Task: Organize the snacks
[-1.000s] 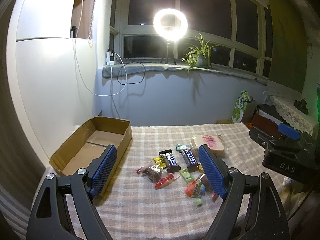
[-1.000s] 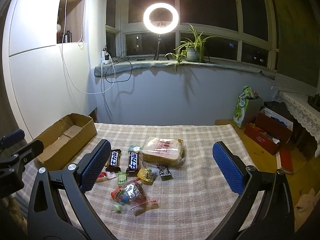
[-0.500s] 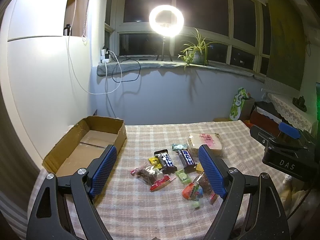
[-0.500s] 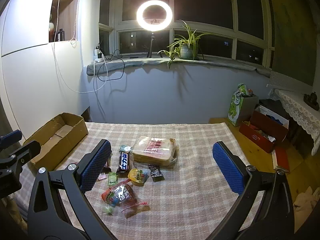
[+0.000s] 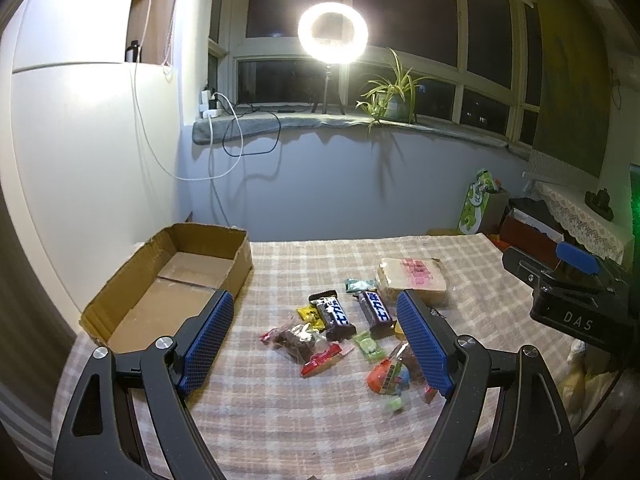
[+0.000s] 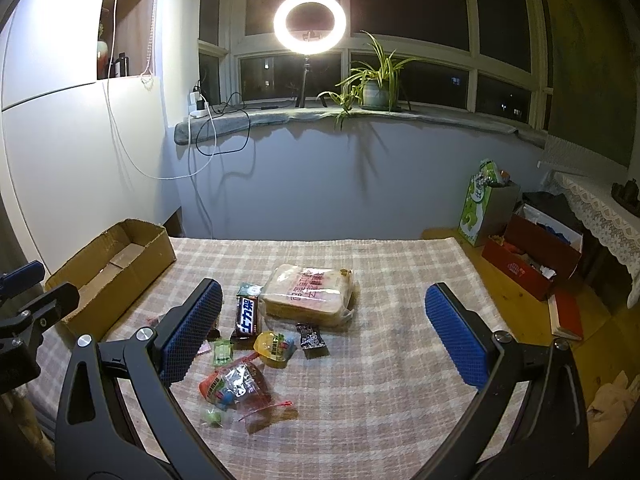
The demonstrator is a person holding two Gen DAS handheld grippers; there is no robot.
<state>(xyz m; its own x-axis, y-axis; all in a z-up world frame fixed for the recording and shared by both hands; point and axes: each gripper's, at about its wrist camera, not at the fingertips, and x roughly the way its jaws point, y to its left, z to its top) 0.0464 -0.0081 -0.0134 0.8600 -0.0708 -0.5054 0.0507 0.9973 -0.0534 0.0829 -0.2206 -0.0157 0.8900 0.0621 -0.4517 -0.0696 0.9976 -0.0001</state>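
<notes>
We see a counter (image 5: 280, 400) covered with a checked cloth, under a bright ring light (image 5: 333, 33) on the windowsill beside a potted plant (image 6: 374, 84). An open cardboard box (image 5: 168, 292) sits along the counter's left edge, with nothing visible inside it.

Our left hand-held gripper (image 5: 316, 344) hovers above the near edge with its blue-padded jaws spread wide and nothing between them. Our right hand-held gripper (image 6: 324, 336) hovers the same way, wide open and holding nothing.

The snacks lie loose in the middle of the counter. Toward the far edge rests a clear bag of sliced bread (image 6: 310, 296). Touching its left side lies a dark chocolate bar (image 6: 246, 316), and the left view shows a second dark chocolate bar (image 5: 335, 316) just beside it. A small black packet (image 6: 310, 336) lies just in front of the bread, next to a yellow jelly cup (image 6: 274, 348) and a small green cup (image 6: 222, 351). Nearer to us sits a clear bag of mixed sweets (image 6: 234, 388), with a small green sweet (image 6: 212, 416) at its near side. Left of the bars, a clear bag of dark pieces (image 5: 298, 340) touches a red wrapper (image 5: 322, 360).
</notes>
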